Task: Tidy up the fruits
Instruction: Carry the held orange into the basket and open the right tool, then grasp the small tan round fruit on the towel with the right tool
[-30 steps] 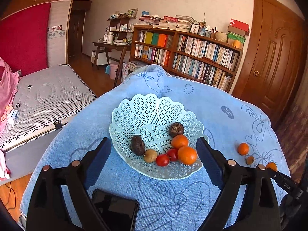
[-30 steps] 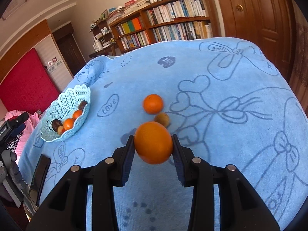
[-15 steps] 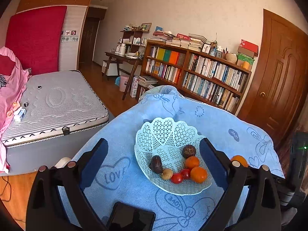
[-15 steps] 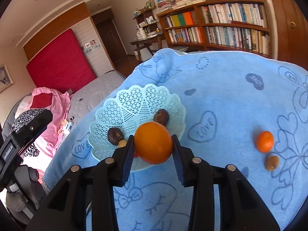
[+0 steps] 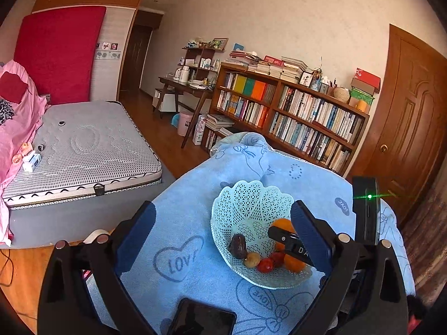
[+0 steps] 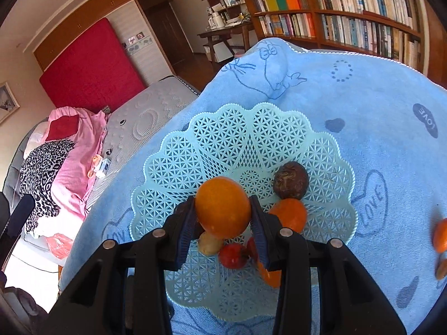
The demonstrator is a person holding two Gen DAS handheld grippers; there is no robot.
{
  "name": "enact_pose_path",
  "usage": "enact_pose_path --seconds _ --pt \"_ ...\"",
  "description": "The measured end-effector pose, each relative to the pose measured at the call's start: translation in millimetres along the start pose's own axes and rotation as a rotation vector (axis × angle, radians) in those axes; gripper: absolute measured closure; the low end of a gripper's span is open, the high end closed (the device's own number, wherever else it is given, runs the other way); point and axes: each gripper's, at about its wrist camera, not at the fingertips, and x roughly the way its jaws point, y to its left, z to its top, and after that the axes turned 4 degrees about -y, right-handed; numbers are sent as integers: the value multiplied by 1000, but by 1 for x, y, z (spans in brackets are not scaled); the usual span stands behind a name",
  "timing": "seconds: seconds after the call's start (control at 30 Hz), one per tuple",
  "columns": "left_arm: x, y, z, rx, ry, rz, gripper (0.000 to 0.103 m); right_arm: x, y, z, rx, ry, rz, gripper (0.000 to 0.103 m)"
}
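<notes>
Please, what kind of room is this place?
Most likely a bedroom in a home that also serves as a study: a bare mattress before a red headboard panel, a long bookshelf full of books, and a small desk.

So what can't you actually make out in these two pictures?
- Right wrist view: the hand-held gripper and its orange cover part of the fruit in the basket, so no full count.
- Right wrist view: an orange fruit on the cloth is cut off by the right edge.
- Left wrist view: the phone is cut by the bottom edge; its screen is unreadable.
- Left wrist view: book titles on the bookshelf are too small.
</notes>
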Motion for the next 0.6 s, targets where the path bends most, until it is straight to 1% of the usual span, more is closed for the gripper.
enact_pose_path --seconds 0.2,0.37,0.6 --pt "4 -1 -2 -4 16 -3 4 -6 -3 2 1 -26 -4 63" --pt "6 -5 -5 3 22 -12 4 -20 -19 0 29 -53 -24 63" --pt "8 -17 -11 33 36 -32 3 -43 -49 -9 38 -95 -108 60"
